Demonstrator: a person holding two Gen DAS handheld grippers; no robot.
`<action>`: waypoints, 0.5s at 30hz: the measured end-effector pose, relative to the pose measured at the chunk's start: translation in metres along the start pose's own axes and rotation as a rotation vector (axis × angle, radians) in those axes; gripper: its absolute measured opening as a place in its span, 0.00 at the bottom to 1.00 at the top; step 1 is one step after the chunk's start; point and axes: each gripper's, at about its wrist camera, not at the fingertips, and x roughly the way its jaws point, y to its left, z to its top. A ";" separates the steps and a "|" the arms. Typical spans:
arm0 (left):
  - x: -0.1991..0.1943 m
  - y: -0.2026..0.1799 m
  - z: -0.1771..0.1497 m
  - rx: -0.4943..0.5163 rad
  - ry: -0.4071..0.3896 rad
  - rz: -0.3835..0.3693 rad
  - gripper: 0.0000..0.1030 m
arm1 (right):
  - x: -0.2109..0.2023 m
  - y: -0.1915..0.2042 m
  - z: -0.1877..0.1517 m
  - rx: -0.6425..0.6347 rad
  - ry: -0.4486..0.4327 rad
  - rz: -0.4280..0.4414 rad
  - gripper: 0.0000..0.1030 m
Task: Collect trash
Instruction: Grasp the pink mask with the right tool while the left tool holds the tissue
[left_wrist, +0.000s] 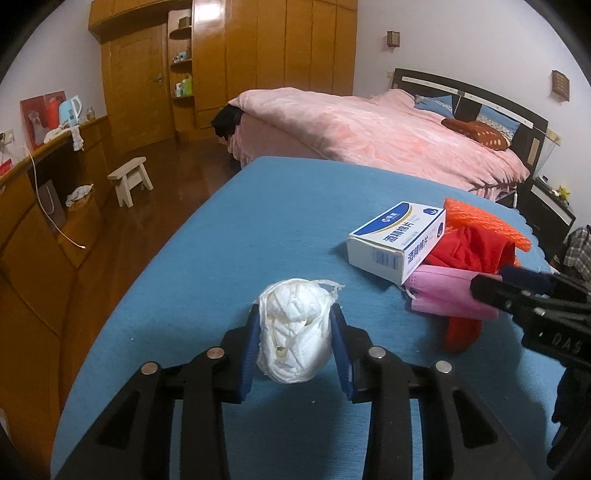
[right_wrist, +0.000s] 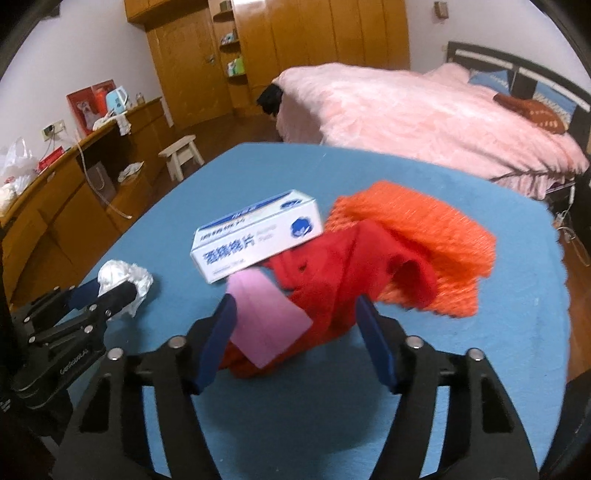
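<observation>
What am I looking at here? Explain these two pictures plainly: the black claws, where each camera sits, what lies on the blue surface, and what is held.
There is no robot: a person holds a two-finger gripper in each hand, each with a camera looking along its fingers. One picture is from the left gripper, whose blue pads press on a crumpled white tissue wad. The other is from the right gripper, jaws apart around a pink face mask and a red cloth, not visibly pressing on them. On the blue tabletop also lie a white and blue box and orange foam netting.
</observation>
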 end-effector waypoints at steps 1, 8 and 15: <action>0.000 0.000 0.000 -0.002 0.000 0.000 0.35 | 0.001 0.002 -0.001 -0.005 0.009 0.008 0.46; -0.001 -0.001 0.000 0.003 0.005 0.002 0.36 | -0.005 0.011 -0.013 -0.033 0.039 0.053 0.16; -0.010 -0.008 0.000 0.012 -0.004 -0.005 0.36 | -0.026 0.006 -0.017 -0.005 0.018 0.072 0.13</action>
